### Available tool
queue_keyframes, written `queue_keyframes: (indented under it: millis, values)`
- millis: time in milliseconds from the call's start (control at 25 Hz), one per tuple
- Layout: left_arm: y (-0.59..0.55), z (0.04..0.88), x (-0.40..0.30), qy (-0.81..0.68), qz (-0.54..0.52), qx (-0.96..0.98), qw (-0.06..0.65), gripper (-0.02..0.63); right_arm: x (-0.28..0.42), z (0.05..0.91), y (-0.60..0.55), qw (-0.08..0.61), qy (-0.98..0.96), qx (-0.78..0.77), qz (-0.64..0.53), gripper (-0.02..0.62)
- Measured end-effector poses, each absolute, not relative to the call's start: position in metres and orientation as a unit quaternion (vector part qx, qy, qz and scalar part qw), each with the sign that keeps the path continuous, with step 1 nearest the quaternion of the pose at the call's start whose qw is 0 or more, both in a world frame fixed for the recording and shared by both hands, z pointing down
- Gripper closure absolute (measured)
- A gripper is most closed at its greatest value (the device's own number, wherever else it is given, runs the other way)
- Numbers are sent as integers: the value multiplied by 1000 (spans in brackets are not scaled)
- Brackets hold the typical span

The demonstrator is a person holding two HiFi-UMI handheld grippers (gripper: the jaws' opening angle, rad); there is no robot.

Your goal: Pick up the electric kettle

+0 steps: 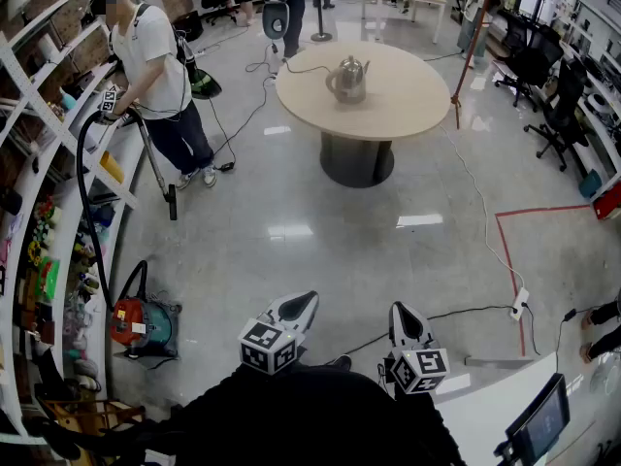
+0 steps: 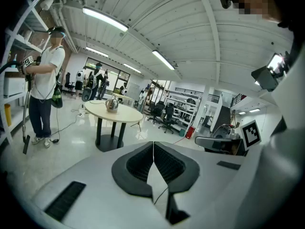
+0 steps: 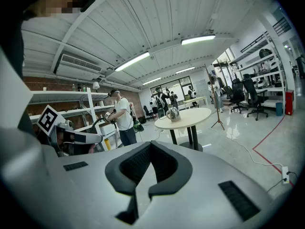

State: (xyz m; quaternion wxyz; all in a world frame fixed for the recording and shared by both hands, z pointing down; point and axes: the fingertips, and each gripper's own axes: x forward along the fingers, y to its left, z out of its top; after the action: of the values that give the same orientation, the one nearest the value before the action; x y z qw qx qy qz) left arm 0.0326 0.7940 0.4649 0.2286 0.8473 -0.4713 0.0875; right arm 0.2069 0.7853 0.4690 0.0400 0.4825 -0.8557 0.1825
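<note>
The left hand-held gripper (image 1: 303, 303) and right hand-held gripper (image 1: 399, 311) have white tapering shells, black ribbed pads (image 2: 140, 163), dark slots (image 2: 66, 200) and a cube (image 1: 267, 346) each, with black-and-white square markers. The sleeves (image 1: 262, 417) are black.

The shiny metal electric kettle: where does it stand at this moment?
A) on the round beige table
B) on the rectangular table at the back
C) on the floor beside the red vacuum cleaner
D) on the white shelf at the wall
A: the shiny metal electric kettle stands upright on the round beige table, near the table's middle.
</note>
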Motion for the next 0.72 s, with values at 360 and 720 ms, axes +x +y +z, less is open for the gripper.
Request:
queue_keyframes:
  millis: [360, 720]
  values:
    - [798, 473, 45, -481, 104, 837, 241, 586, 211, 478, 782, 42, -866, 462, 189, 588]
    - [770, 483, 43, -479, 108, 833, 254, 586, 203, 479, 752, -4, -869, 452, 203, 586]
